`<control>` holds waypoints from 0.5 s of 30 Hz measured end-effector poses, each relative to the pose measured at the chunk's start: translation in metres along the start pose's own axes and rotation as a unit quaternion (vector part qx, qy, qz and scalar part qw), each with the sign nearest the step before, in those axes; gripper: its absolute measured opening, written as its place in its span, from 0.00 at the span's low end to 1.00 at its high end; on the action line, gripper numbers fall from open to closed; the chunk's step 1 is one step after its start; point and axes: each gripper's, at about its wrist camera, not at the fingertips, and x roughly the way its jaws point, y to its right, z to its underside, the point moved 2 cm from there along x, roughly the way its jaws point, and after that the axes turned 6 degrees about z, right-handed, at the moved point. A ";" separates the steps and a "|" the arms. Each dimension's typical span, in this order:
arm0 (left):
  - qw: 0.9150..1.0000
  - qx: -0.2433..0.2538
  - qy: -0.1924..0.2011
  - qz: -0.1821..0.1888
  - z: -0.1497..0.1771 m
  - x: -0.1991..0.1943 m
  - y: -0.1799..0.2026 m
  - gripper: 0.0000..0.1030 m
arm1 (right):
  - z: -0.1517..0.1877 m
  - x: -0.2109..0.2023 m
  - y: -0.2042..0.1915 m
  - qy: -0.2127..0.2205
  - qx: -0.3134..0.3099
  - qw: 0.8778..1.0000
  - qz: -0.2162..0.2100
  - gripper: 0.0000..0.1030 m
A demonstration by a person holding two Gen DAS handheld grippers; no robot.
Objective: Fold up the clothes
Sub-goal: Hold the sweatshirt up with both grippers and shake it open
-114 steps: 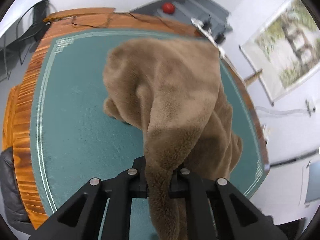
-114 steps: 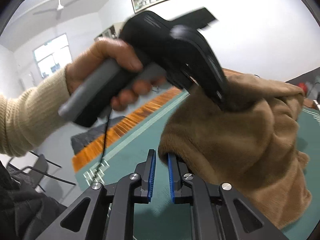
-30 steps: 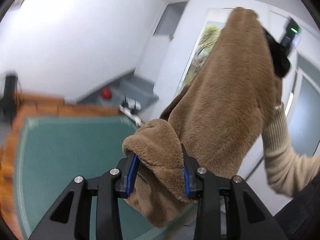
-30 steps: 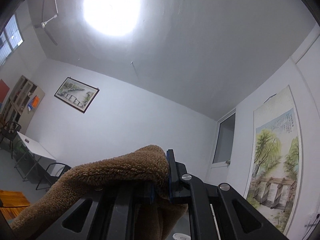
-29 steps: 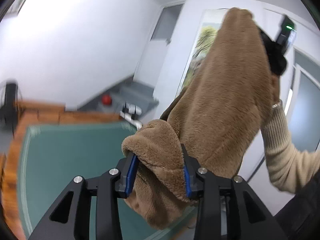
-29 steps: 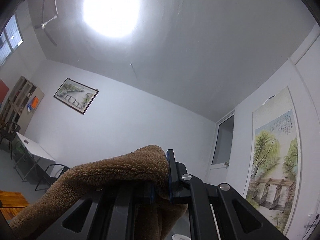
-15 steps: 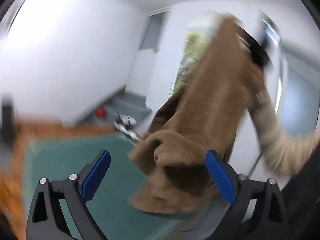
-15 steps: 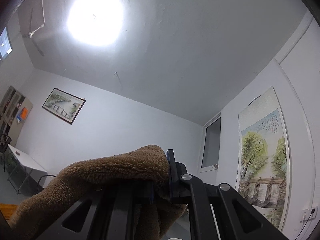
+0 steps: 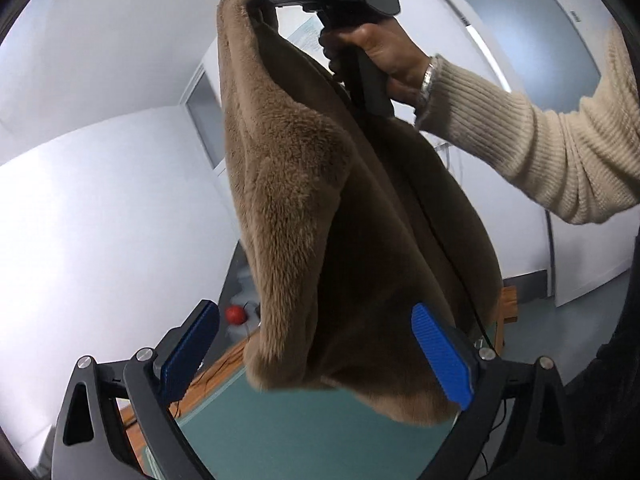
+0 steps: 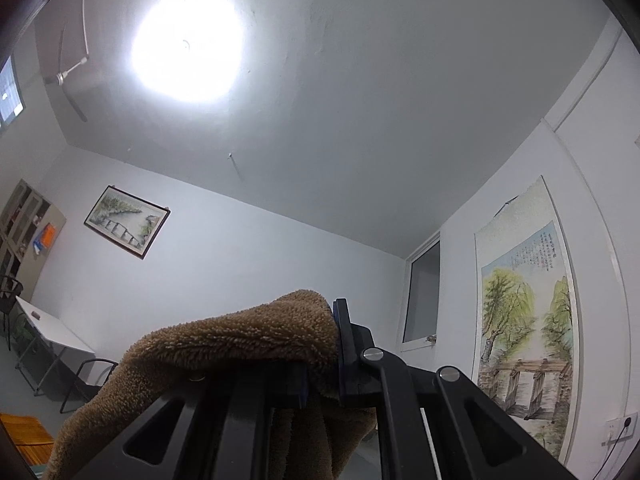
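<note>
The brown fleece garment hangs in the air above the green tabletop, suspended from one upper edge. The right gripper, raised high in the person's right hand, has its jaws pressed together on that edge; a fold of pile bulges over the top of them. The left gripper stands in front of the garment's lower part with its jaws spread wide. The blue pads lie to either side of the hanging cloth and do not press on it.

Handling: the fabric looks thick, plush and fully limp, so it should bend wherever it is unsupported and hold no shape. It appears moderately heavy for clothing but not fragile. The pile should give good friction. A thin pinch may slip off the fur alone, so take a deep bite over a hem or corner. For the left gripper, the free lower edge is the likely point to take hold.
</note>
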 end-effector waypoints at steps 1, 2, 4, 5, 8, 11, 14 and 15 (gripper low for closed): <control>1.000 0.004 -0.008 0.007 -0.001 0.004 -0.003 0.90 | 0.000 0.000 0.004 -0.002 0.004 1.000 0.002 0.10; 1.000 0.002 -0.020 0.019 0.000 0.010 -0.008 0.77 | 0.001 0.000 0.009 -0.005 0.009 1.000 0.005 0.10; 0.997 -0.014 -0.053 0.054 0.004 0.027 -0.017 0.50 | 0.002 0.000 0.015 -0.009 0.009 1.000 0.013 0.10; 0.995 -0.034 -0.068 0.072 0.005 0.036 -0.022 0.32 | 0.003 -0.001 0.018 -0.012 0.008 1.000 0.016 0.10; 0.986 -0.091 -0.096 0.098 0.008 0.052 -0.040 0.16 | 0.010 -0.002 0.025 -0.021 -0.002 0.999 0.032 0.10; 0.984 -0.138 -0.082 0.082 0.005 0.044 -0.066 0.12 | 0.025 -0.001 0.033 -0.038 -0.021 0.997 0.057 0.10; 0.972 -0.221 -0.048 0.062 0.001 0.023 -0.107 0.12 | 0.049 0.004 0.053 -0.074 -0.016 0.994 0.079 0.10; 0.965 -0.253 -0.036 0.051 0.000 0.014 -0.122 0.12 | 0.059 0.006 0.060 -0.089 -0.011 0.992 0.087 0.10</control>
